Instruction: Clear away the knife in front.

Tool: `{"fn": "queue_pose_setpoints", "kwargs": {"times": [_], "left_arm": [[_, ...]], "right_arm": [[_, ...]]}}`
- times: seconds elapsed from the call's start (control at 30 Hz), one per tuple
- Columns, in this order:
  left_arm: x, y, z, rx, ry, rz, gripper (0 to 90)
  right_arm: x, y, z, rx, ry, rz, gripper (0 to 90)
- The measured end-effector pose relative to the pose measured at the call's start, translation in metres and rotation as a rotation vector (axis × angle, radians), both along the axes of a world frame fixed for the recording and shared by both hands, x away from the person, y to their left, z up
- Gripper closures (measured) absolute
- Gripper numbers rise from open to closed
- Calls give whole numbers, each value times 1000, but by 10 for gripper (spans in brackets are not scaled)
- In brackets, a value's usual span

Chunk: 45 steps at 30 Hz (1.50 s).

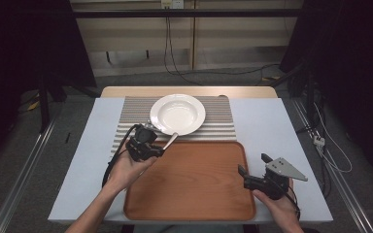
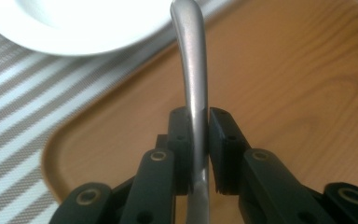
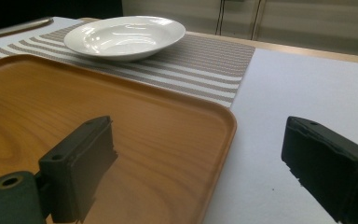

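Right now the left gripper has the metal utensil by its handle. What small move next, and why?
Probably ease the left gripper forward toward the white plate. The metal utensil is clamped between its jaws, its far end already at the plate's near rim above the wooden tray. The right gripper is open and off to the side, so it can wait.

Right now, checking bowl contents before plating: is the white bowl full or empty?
Empty. The white bowl on the striped mat shows only bare, glossy white inside, in both the high view and the right gripper view.
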<state>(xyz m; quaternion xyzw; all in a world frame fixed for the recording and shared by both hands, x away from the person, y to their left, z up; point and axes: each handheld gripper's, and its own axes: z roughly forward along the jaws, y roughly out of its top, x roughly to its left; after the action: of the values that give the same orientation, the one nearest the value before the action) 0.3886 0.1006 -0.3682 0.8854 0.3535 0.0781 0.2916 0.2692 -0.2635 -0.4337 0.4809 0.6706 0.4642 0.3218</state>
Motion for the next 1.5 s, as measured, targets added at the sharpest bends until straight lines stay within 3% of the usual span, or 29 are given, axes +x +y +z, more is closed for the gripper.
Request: {"fn": "queue_pose_setpoints", "kwargs": {"times": [0.27,0.4,0.57,0.97,1.33,1.37,1.4,1.5], "left_arm": [[-3,-9,-15,28,45,4,801],[-6,-14,-26,63,73,-12,801],[-7,-12,-37,71,109,8,800],[-6,-13,-52,98,134,29,800],[-5,-9,-53,80,160,19,787],[-4,-8,-53,73,167,13,763],[-4,-8,-53,76,163,10,678],[-4,-8,-53,58,143,5,669]], "right_arm": [[-1,0,0,1,3,4,91],[0,0,0,2,3,5,91],[-1,0,0,1,2,12,91],[0,0,0,4,5,15,92],[1,1,-1,0,4,25,92],[1,1,-1,0,4,25,92],[1,1,-1,-1,5,25,92],[1,1,-1,1,6,22,92]]}}
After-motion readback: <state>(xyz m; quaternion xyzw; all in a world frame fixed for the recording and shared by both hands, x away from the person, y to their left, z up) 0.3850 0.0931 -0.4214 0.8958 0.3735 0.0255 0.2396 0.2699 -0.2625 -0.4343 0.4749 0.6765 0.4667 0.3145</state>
